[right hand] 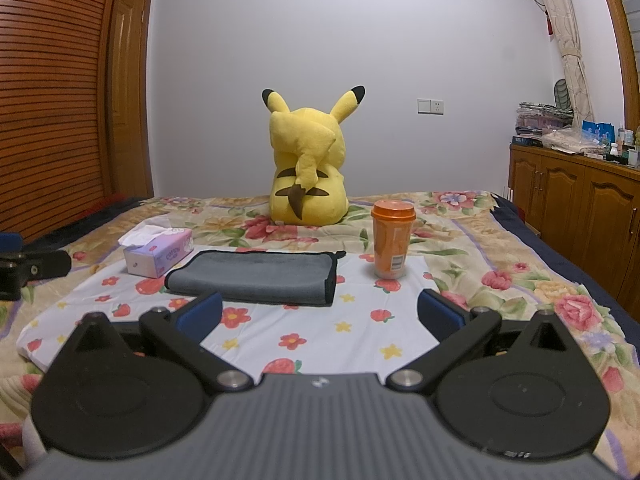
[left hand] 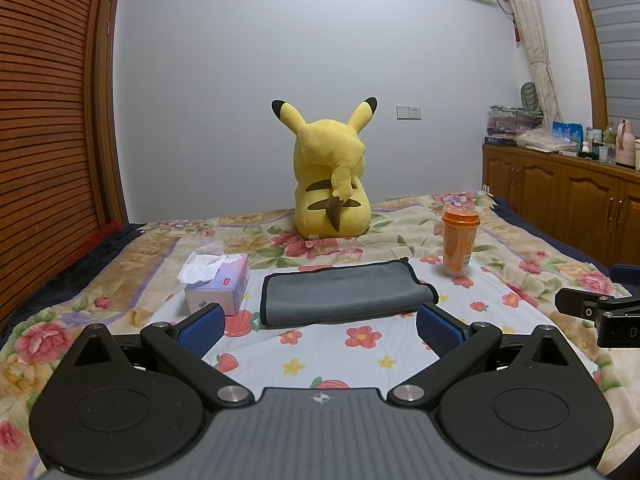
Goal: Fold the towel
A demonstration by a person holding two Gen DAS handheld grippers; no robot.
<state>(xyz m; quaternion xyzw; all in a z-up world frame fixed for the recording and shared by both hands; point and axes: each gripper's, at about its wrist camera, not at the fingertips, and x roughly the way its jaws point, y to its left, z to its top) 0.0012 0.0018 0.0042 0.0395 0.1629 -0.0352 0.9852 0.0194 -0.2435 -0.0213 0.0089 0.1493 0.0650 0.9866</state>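
A grey towel with black trim [left hand: 344, 294] lies folded flat on a white floral cloth on the bed; it also shows in the right wrist view [right hand: 256, 278]. My left gripper [left hand: 320, 326] is open and empty, hovering just short of the towel's near edge. My right gripper [right hand: 320, 312] is open and empty, a little short of the towel and to its right. The right gripper's body [left hand: 600, 312] shows at the right edge of the left wrist view. The left gripper's body [right hand: 28, 268] shows at the left edge of the right wrist view.
A tissue box [left hand: 218, 286] [right hand: 158, 256] sits left of the towel. An orange lidded cup [left hand: 459, 242] [right hand: 392, 240] stands to its right. A yellow Pikachu plush [left hand: 330, 184] [right hand: 306, 168] sits behind. A wooden cabinet [right hand: 576, 200] stands right of the bed.
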